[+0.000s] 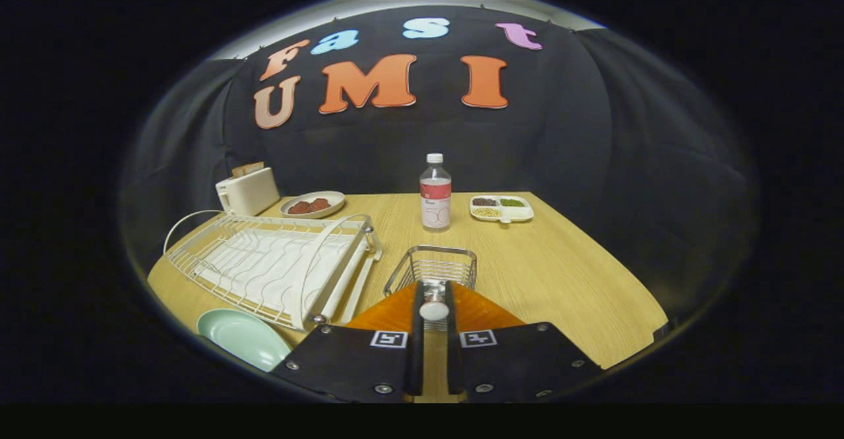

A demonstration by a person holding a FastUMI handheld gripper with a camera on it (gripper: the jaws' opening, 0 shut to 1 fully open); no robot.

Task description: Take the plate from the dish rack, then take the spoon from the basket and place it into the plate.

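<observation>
Farthest left, your pale green plate point(244, 337) lay flat on the wooden table point(560, 274), out of the rack and just beside its near corner. The white wire dish rack point(277, 267) sat beyond it, with a white toaster point(247, 190) behind and a small dish of reddish food point(312, 204) next to that. In the middle, your gripper point(434, 310) had its fingers drawn close together, both pressing on the white rounded end of the spoon point(434, 310), which stood over the near rim of the wire basket point(434, 269). How much of the spoon was in the basket could not be told. A water bottle point(435, 192) stood upright beyond the basket, and to its right lay a divided tray of beans point(501, 207)
</observation>
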